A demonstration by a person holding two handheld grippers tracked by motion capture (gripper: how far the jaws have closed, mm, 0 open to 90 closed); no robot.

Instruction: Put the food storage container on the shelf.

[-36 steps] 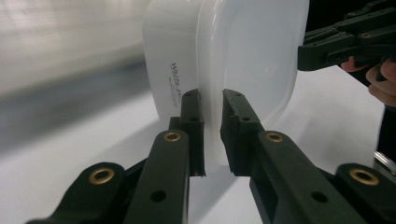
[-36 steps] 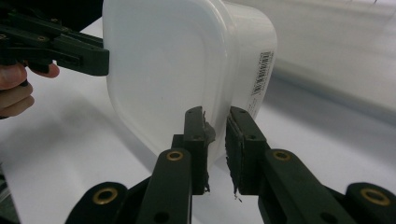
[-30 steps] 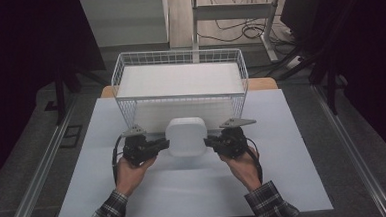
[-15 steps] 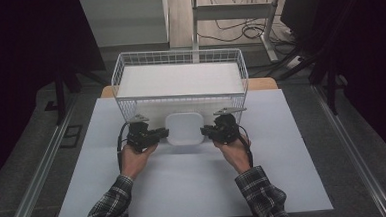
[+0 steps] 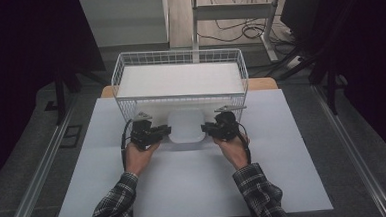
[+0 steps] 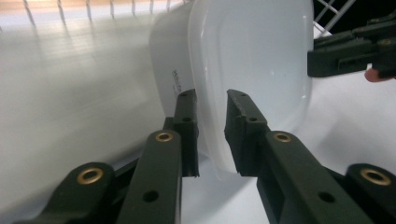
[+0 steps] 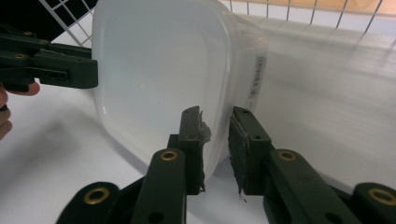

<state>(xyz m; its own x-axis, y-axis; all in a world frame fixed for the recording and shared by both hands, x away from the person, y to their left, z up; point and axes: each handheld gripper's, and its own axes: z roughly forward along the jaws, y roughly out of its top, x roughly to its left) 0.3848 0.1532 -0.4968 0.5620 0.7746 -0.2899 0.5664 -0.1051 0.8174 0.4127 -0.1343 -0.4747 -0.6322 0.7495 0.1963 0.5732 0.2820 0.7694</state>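
White plastic tub (image 5: 186,128) on white worktop (image 5: 195,188), just in front of wire basket (image 5: 178,59), touching or nearly touching basket's near wall. Sits between the two tools, one at each side.

Left tool (image 5: 163,132) at tub's left edge, held by left hand (image 5: 138,156). In left gripper view, left tool (image 6: 211,128) straddling tub (image 6: 252,60) wall: one jaw outside, one inside, rim in the gap. Jaws just been opening; slight gaps either side of wall, pads not clearly pressing. Spread a little, wall between, no firm pinch.

Right tool (image 5: 207,129) at tub's right edge, held by right hand (image 5: 233,149). In right gripper view, right tool (image 7: 217,140) likewise astride tub (image 7: 159,70) wall, inner jaw close to wall, outer jaw apart from it. Jaws just been opening; narrowly spread, wall between, not clamped.

Tub resting flat on worktop, opening up. Other tool seen at far rim in each gripper view. Plaid sleeves (image 5: 116,202) at bottom of high view.
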